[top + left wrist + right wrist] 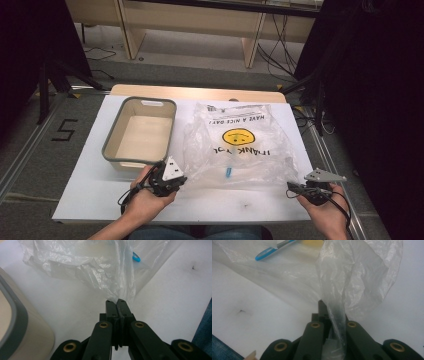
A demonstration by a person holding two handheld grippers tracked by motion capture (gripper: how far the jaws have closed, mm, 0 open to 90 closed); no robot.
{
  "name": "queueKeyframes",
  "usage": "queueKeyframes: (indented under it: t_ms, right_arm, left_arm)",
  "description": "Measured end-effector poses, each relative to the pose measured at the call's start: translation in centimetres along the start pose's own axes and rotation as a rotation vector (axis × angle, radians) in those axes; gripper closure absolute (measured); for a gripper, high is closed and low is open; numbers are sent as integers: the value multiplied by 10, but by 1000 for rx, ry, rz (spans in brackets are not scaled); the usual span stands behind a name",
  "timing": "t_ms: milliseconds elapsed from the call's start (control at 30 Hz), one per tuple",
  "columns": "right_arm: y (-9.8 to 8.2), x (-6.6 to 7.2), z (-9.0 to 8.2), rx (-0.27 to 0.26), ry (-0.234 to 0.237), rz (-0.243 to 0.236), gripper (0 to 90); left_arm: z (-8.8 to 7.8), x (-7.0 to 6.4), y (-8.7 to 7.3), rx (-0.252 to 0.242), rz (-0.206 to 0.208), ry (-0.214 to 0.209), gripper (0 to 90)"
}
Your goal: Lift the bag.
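A clear plastic bag [235, 142] with a yellow smiley face and inverted "THANK YOU" print lies on the white table [90, 185]. A small blue item [227, 172] sits inside it near the front edge. My left gripper [181, 179] is at the bag's near-left corner. In the left gripper view it [115, 301] is shut on a bunched strip of the bag [100, 267]. My right gripper [291, 188] is at the near-right corner. There it [325, 303] is shut on a twisted strip of the bag [352, 277]. A blue-handled item [268, 252] shows through the plastic.
A beige bin [110, 145] with a grey rim stands empty left of the bag, close to my left gripper; its corner [15, 322] shows in the left gripper view. Bare table lies along the front edge between the hands. Wooden furniture legs and cables stand beyond the table.
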State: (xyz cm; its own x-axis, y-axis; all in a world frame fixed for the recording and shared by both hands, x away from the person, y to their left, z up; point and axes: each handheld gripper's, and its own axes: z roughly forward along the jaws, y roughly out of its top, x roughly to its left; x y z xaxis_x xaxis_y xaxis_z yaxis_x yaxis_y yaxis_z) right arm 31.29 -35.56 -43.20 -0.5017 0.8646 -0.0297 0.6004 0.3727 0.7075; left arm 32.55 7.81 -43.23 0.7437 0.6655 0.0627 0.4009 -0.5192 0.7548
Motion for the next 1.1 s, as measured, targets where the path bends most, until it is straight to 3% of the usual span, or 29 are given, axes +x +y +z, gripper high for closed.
queueKeyframes:
  t_ms: [433, 1100]
  right_arm:
    - [5, -4, -10, -77, -56, 3, 900]
    - [16, -10, -21, -201, -120, 19, 900]
  left_arm:
    - [-13, -3, 14, -68, 25, 6, 893]
    - [-22, 0, 26, -122, 13, 13, 893]
